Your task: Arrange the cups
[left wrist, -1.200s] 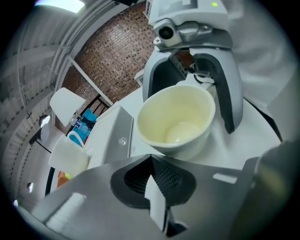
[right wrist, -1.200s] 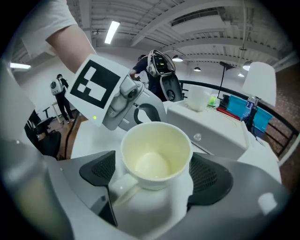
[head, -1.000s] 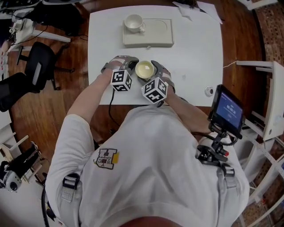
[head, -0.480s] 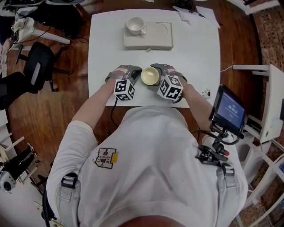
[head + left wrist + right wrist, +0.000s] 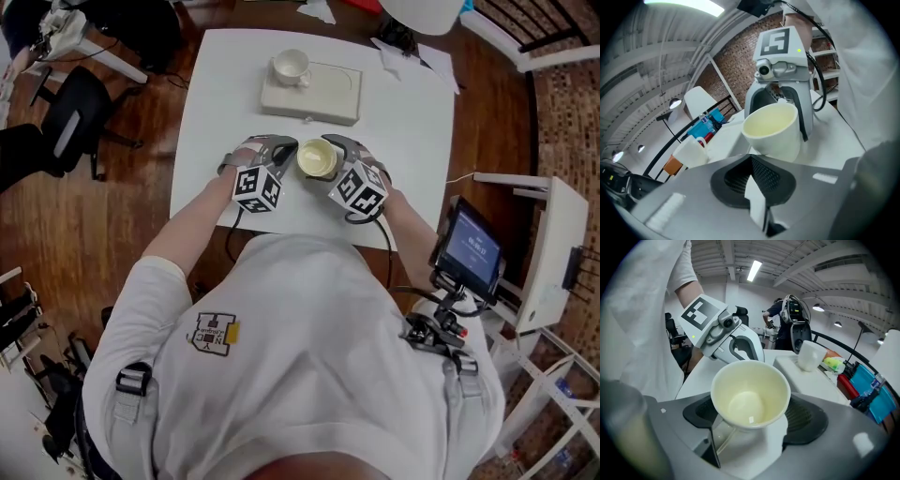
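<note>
Cream cup sits gripped in right gripper, left gripper alongside

The bench is white and the wooden floor around it is reddish brown. The tray is off-white, and the white cup on it is a cleaner white. Nearer the person than the tray, the cream cup is pale yellow inside. The left gripper and right gripper are grey with black, mesh-patterned jaws. Each bears a cube of black-and-white square markers. Right of the tray, a screen glows blue. The person's shirt is white.
</note>
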`<action>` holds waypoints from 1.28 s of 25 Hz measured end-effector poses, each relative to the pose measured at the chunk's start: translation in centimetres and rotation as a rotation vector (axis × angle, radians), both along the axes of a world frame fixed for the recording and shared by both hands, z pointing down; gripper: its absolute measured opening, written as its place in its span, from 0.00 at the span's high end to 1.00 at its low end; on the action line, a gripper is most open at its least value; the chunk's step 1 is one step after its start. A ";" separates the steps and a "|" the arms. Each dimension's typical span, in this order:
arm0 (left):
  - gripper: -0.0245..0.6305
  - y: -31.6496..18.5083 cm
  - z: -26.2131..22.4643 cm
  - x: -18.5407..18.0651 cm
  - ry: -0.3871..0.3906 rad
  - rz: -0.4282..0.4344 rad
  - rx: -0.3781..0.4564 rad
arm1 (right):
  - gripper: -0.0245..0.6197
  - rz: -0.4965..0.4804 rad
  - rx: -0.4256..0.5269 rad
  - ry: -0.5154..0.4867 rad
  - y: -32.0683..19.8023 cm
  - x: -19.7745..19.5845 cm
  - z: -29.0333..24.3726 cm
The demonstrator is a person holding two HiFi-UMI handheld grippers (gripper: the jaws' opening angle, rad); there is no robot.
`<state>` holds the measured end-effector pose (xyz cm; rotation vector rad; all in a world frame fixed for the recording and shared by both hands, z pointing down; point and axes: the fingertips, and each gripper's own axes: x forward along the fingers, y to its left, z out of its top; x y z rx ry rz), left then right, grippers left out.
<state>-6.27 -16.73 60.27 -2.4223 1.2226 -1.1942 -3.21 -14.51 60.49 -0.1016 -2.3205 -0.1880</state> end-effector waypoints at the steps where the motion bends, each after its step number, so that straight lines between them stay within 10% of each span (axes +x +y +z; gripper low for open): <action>1: 0.96 -0.9 -1.0 -0.2 0.017 -0.018 0.024 | 0.29 0.020 0.007 -0.014 -1.0 -0.2 -0.8; 10: 0.96 -8.6 -7.8 0.5 0.180 -0.160 0.148 | 0.29 0.168 0.076 -0.095 -10.6 1.1 -6.5; 15: 0.96 -7.4 -6.3 0.4 0.361 -0.301 0.042 | 0.29 0.296 0.063 -0.118 -16.1 0.4 -7.4; 32: 0.96 4.7 1.1 2.7 0.551 -0.420 -0.231 | 0.29 0.327 0.025 -0.054 -21.7 -3.3 -4.0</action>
